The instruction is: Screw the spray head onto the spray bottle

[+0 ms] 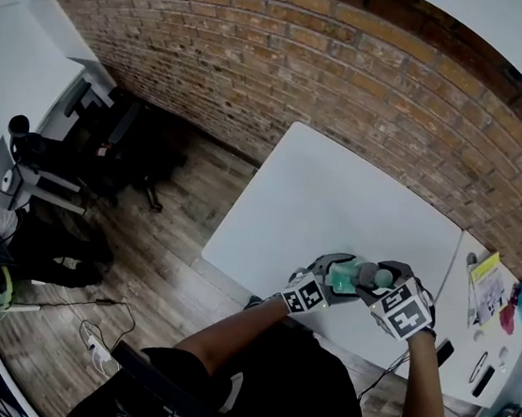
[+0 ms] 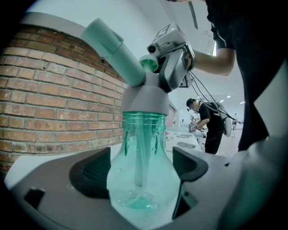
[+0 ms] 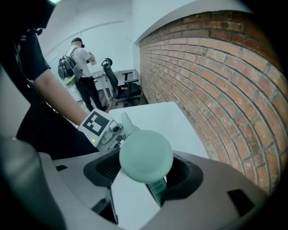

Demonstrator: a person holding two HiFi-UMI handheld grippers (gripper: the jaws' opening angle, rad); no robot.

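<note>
A clear green spray bottle stands upright between the jaws of my left gripper, which is shut on its round body. On its neck sits the spray head, with a grey collar and a mint nozzle slanting up to the left. My right gripper comes down from above and is shut on the head. From the right gripper view I look down on the head's round mint top between the jaws of the right gripper, with the left gripper beyond it. In the head view both grippers meet at the bottle above the table's near edge.
The white table lies below, and a brick wall runs behind it. A second table to the right carries small items. A person stands by desks and an office chair further off. Cables lie on the wood floor.
</note>
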